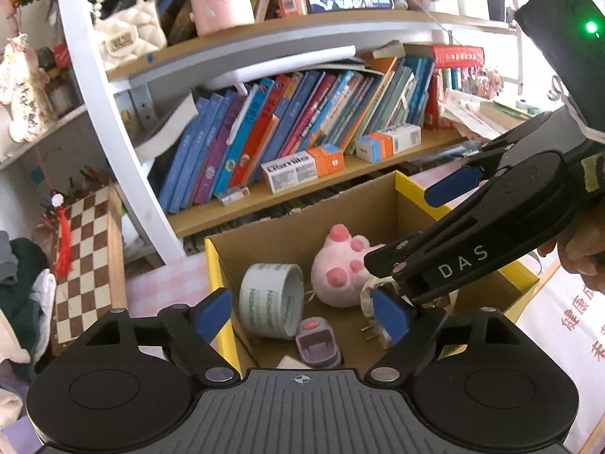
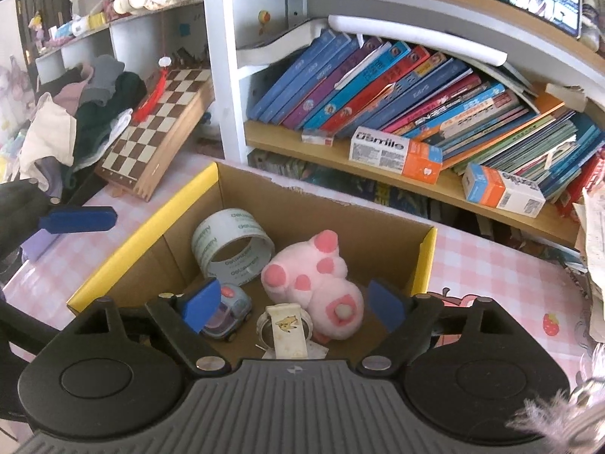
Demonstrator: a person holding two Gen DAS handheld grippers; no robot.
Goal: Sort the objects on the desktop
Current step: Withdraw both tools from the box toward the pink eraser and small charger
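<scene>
I have both grippers over the cardboard box (image 2: 378, 223) that stands on the pink checked table (image 2: 499, 265) in front of the bookshelf, and from what I see the sorting is well under way. Inside the box lie a roll of tape (image 2: 230, 242) on its edge at the back left, a pink plush paw (image 2: 314, 283) toward the right, a small lilac clip device (image 2: 228, 316) near the front, and a little white block with a cartoon sticker resting on a ring of tape (image 2: 285, 327) at the front middle. My right gripper (image 2: 293, 308) hovers directly above that last piece with its jaws spread wide and nothing between them, so I judge it set down there. My left gripper (image 1: 302, 321) also hangs over the box's near left edge, jaws parted and empty. As for what is left, I see very little loose on the table itself: a purple block (image 2: 36, 246) sits at the far left edge, near the chessboard (image 2: 159, 128) and a heap of clothes. Whether those belong to the sort I cannot tell; much of the table is outside both views.
</scene>
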